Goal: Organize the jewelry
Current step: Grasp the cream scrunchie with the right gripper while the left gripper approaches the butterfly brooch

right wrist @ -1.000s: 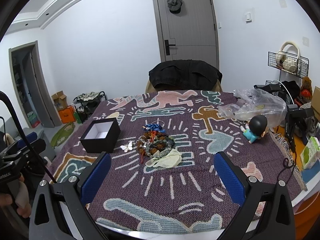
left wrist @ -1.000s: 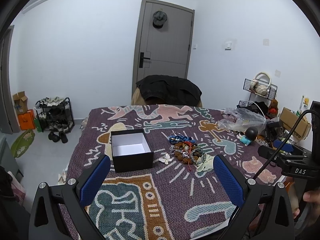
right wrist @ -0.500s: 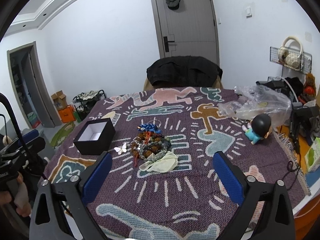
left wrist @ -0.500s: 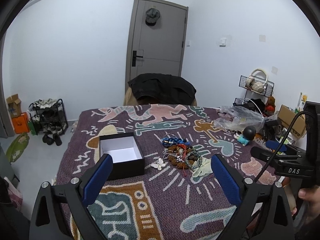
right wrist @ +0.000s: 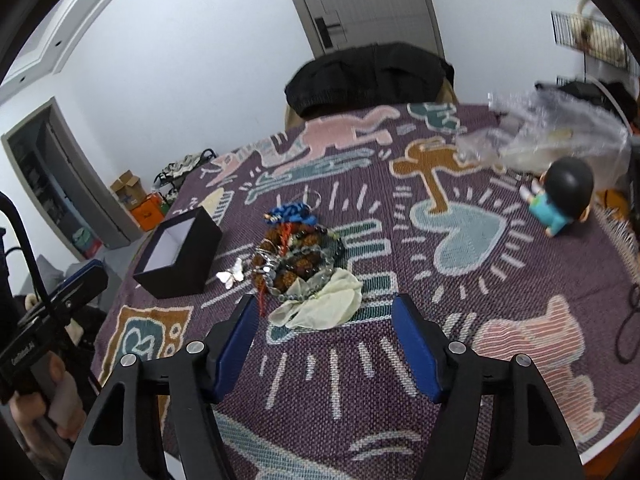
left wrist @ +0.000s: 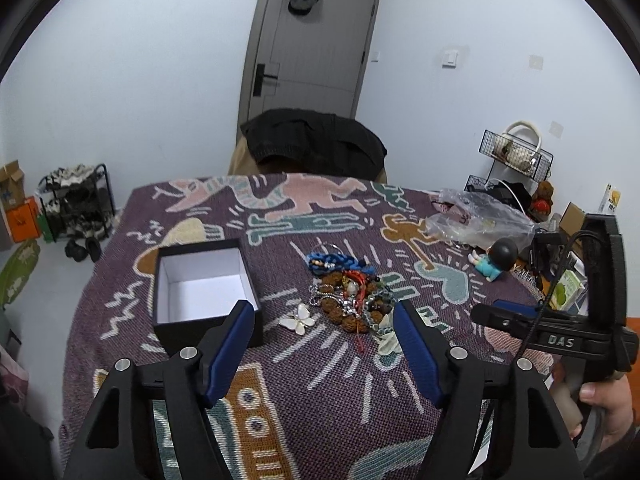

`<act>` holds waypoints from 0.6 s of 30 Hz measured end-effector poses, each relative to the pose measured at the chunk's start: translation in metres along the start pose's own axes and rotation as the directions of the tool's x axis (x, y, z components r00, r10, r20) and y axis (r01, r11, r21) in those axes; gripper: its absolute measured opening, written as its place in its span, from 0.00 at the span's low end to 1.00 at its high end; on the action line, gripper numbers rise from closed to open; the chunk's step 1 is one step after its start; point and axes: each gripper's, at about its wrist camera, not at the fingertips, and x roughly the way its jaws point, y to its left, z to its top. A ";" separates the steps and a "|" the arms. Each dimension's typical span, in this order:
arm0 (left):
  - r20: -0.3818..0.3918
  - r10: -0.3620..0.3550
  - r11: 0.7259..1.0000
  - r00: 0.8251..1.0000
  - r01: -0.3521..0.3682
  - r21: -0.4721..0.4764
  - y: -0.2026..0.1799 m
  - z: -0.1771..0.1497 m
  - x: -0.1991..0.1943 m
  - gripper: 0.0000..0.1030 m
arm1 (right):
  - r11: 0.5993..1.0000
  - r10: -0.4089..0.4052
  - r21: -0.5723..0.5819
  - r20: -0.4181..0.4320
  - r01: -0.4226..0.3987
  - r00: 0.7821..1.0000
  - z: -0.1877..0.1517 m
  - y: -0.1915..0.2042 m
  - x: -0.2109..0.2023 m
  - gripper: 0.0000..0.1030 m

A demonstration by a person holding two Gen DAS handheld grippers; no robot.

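Beaded and braided jewelry (left wrist: 350, 294) lies in a heap at the middle of the patterned cloth (left wrist: 320, 384), just right of the empty black box (left wrist: 202, 288), with a pale butterfly clip (left wrist: 298, 320) between them. Since a second ago both views have come closer and tipped down. My left gripper (left wrist: 324, 320) and right gripper (right wrist: 322, 316) have just been closing to a middling gap, nothing between them, so I judge I'm lining up for a first pick.

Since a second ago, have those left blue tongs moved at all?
Yes. The left tongs have come closer to the black box and jewelry pile, and their jaws have been closing, nothing between them.
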 end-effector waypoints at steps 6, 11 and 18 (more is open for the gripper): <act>-0.064 -0.005 0.999 0.998 0.001 -0.053 0.007 0.000 0.025 0.63 | 0.997 0.027 0.073 -0.087 -0.020 0.996 0.000 -0.015 0.035 0.54; -0.119 -0.004 0.995 0.993 -0.008 -0.096 0.010 -0.001 0.048 0.59 | 0.995 0.029 0.100 -0.133 -0.015 0.991 0.001 -0.020 0.057 0.53; -0.192 0.015 0.990 0.981 -0.041 -0.134 0.013 -0.004 0.079 0.56 | 0.994 0.037 0.112 -0.184 -0.016 0.982 0.003 -0.019 0.083 0.48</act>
